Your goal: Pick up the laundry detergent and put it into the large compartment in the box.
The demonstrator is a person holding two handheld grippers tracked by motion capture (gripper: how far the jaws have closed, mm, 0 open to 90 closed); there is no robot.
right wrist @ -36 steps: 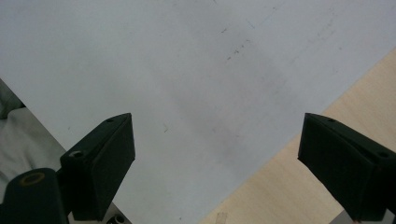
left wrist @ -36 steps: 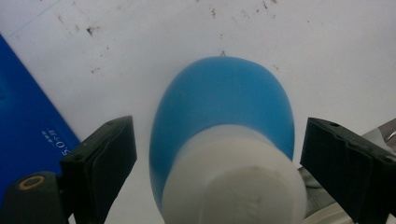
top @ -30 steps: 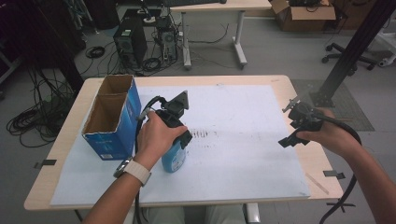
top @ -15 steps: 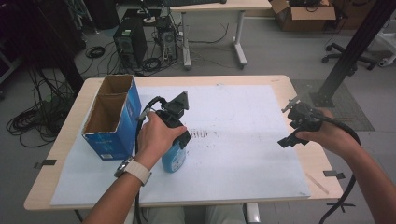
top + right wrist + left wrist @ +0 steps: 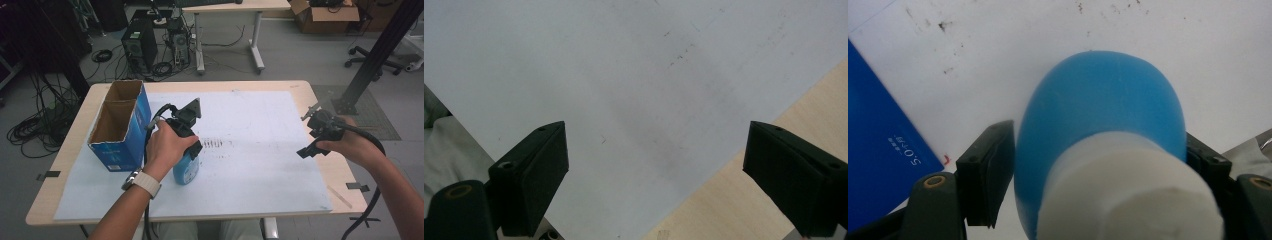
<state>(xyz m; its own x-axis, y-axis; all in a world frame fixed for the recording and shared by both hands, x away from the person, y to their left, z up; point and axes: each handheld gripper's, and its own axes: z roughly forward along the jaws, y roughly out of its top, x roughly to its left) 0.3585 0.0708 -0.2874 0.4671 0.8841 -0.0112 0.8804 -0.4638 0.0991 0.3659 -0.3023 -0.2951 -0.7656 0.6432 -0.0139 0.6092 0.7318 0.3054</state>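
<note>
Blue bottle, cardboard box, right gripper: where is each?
Bottle (image 5: 1098,100): left gripper view, its blue body.
Box (image 5: 120,150): high view, its blue side.
Right gripper (image 5: 311,111): high view, between its fingertips.

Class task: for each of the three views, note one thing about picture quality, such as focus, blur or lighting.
High view: even room light, soft detail, the blue bottle clear enough under the left tool. Left gripper view: the bottle's white cap sits very close and looks blurred. Right gripper view: the white sheet is dim and greyish, with the black jaws sharp.
</note>
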